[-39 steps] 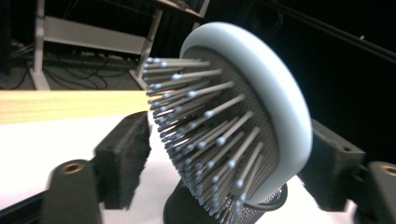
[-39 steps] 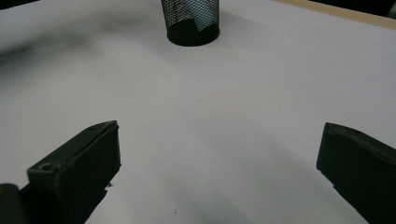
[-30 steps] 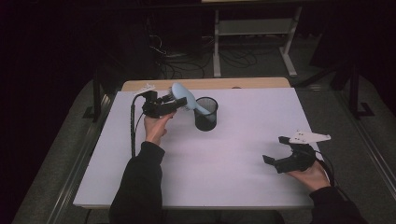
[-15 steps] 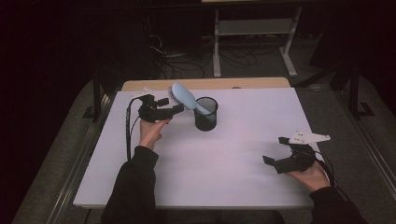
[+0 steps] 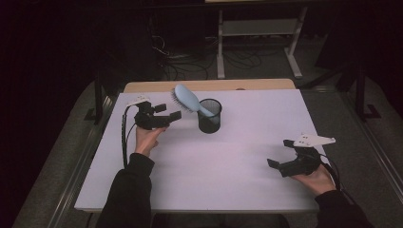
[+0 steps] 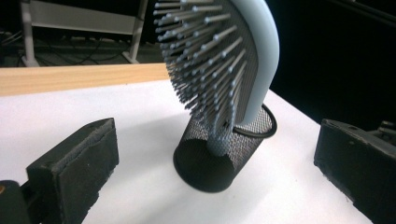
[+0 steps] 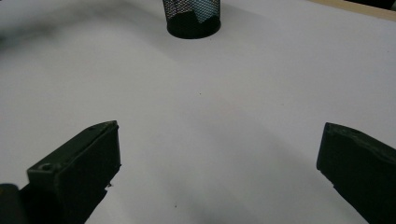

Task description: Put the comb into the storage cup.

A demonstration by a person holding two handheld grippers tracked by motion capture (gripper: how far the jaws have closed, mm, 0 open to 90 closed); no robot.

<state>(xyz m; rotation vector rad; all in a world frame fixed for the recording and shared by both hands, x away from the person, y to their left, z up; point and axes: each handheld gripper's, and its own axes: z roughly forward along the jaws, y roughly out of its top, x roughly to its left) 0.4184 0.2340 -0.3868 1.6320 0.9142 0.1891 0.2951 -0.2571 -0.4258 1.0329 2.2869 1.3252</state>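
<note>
Left gripper [image 5: 166, 112]: black two-jaw body, blocky angular frame, pale grey three-cornered plate on top.
Left gripper's jaws: thick black rectangular blocks, matte rubbery faces, rough worn edges.
Left cable: thin black cord [image 5: 124, 137], looping beside the forearm.
Right gripper [image 5: 278, 153]: black angular body, whitish-grey three-cornered plate on top.
Right gripper's jaws: black slabs, small round screw hole at one tip.
Sleeves: dark long sleeves [image 5: 129, 194], bunched at both wrists.
</note>
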